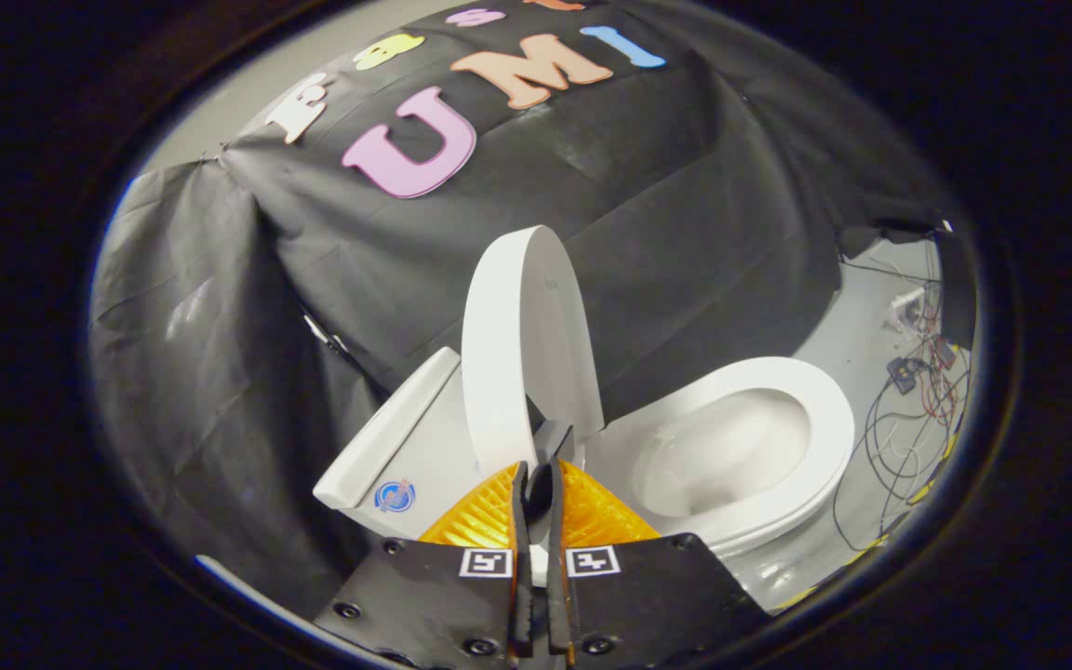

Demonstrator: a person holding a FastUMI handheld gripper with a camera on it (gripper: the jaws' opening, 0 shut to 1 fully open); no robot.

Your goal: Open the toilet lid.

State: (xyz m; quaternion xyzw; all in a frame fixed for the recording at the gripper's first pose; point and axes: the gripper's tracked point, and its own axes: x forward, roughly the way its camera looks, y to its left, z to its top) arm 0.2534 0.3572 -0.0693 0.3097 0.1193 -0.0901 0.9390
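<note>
Now tool nearly closed, fingers pinching the raised toilet lid's lower edge, bowl beside.

Toilet lid raised upright, edge-on, its lower rim just ahead of the gripper, whose fingers are nearly closed with a narrow gap. Seat and bowl exposed beside it; tank opposite; loose cables on the floor.
</note>
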